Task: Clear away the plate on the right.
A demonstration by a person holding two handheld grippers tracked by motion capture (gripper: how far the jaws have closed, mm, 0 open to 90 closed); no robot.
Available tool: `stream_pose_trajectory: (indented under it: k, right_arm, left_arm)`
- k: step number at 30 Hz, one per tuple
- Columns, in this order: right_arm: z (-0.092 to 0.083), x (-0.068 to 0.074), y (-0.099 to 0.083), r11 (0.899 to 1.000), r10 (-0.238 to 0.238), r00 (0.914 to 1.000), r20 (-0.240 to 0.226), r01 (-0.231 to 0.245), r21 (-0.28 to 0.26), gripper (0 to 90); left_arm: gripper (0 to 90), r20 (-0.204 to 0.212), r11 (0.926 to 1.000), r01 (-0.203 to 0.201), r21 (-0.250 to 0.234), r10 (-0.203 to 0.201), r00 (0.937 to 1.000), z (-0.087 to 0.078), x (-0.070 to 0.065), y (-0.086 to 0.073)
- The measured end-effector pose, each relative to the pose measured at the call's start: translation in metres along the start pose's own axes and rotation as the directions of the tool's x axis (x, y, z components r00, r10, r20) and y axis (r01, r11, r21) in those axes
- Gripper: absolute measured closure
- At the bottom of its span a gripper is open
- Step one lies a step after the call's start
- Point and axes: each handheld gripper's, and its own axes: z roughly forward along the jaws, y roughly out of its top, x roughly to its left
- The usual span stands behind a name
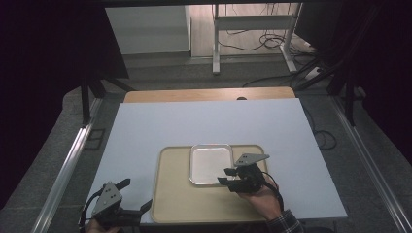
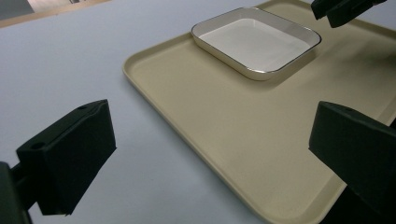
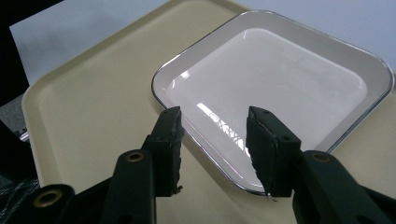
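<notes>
We held our left gripper low at the near left, its jaws spread wide with nothing between them. Our right gripper pointed leftward, its jaws partly apart and gripping nothing, hand behind it.

Left claw is hanging wide apart over the beige tray edge, white dish sitting beyond, right claw poking in.

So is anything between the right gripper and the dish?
Nothing visible. The right gripper hangs with open jaws over the near rim of the dish, which sits on the tray. The gap between its jaws holds nothing.
</notes>
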Motion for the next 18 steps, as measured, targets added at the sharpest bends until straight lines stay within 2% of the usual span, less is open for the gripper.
stream_pose_trajectory:
  k: [3, 18]
  right_arm:
    - [-0.003, 0.0, 0.001, 1.0, -0.013, 0.9999, 0.01, 0.013, -0.007, 51.8]
    - [-0.018, -0.007, -0.003, 0.999, -0.019, 0.9982, 0.057, 0.021, -0.032, 40.6]
  left_arm:
    - [0.2, 0.0, 1.0, 0.0, 0.001, 0.0, 1.0, 0.0, 0.0, 0.0]
    - [0.2, 0.0, 1.0, 0.003, -0.001, -0.003, 1.0, 0.0, 0.0, 0.0]
